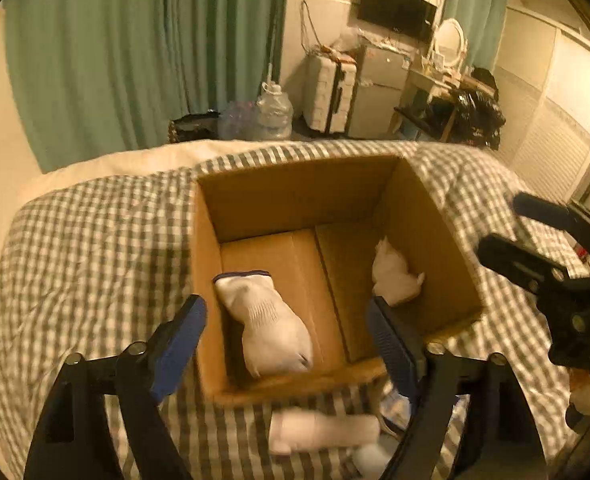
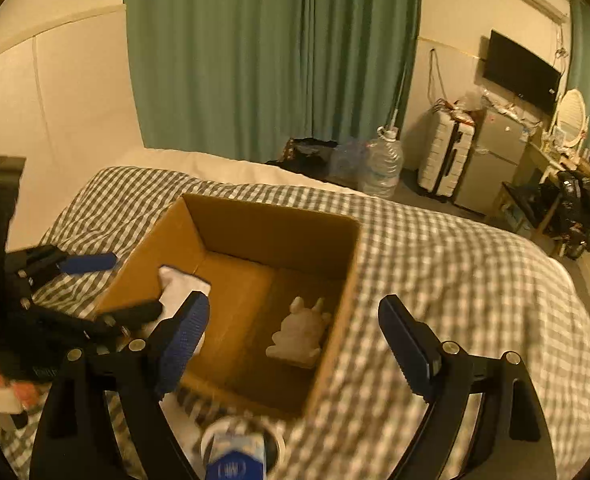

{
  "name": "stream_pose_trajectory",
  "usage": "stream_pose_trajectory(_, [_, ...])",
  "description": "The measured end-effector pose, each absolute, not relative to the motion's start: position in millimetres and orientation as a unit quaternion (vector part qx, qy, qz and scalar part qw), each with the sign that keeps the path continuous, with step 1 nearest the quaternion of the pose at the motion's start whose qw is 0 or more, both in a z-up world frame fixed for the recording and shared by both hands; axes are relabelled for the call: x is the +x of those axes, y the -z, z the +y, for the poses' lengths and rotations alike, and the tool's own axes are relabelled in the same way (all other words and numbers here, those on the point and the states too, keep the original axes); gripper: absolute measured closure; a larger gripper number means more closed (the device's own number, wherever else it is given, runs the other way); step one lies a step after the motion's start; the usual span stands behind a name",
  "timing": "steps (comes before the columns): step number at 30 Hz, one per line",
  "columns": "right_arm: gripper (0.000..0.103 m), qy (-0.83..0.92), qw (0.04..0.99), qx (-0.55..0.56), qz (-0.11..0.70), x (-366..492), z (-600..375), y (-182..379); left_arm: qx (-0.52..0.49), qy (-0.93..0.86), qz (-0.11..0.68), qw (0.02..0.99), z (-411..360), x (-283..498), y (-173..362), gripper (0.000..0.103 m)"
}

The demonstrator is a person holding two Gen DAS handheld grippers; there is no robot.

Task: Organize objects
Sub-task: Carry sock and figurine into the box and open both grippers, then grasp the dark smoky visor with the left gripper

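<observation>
An open cardboard box (image 1: pixel 427 208) stands on a checked bedspread; it also shows in the right wrist view (image 2: pixel 255 220). In it lie a white sock (image 1: pixel 267 324) at the left and a small white toy figure (image 1: pixel 393 276) at the right, seen too in the right wrist view (image 2: pixel 301 334). My left gripper (image 1: pixel 287 340) is open and empty over the box's near edge. My right gripper (image 2: pixel 295 344) is open and empty over the box's right wall; it shows at the right of the left wrist view (image 1: pixel 535 248). Another white sock (image 1: pixel 323 430) lies on the bed before the box.
A roll of tape (image 2: pixel 241 438) and a blue-and-white pack (image 2: pixel 237 462) lie on the bedspread (image 2: pixel 455 280) near the box's front. Beyond the bed are green curtains (image 2: pixel 271 52), water bottles (image 2: pixel 383 160), a suitcase (image 2: pixel 447 152) and a small fridge (image 2: pixel 491 156).
</observation>
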State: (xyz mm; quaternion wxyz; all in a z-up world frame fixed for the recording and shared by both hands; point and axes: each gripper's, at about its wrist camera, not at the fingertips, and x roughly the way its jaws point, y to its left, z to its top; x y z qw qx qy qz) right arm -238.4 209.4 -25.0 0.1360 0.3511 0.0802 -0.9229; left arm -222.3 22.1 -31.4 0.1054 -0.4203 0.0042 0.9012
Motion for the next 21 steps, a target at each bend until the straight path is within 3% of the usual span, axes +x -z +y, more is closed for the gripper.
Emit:
stream_pose_trajectory(1, [0.016,0.924,0.133,0.349,0.082,-232,211,20,-0.414,-0.905,0.003,0.099,20,-213,21,0.005])
stream_pose_trajectory(10, [0.012,0.933,0.124,0.31,0.133,-139,212,-37,-0.372,-0.927,0.011,0.052,15,-136,-43,0.002])
stream_pose_trajectory(16, [0.012,0.923,0.144,0.309,0.176,-85,206,-40,-0.364,-0.931,0.036,0.016,12,-84,-46,0.001])
stream_pose_trajectory(21, [0.012,0.922,0.149,0.321,0.161,-63,212,-22,-0.379,-0.925,0.021,0.019,15,-52,-19,0.001])
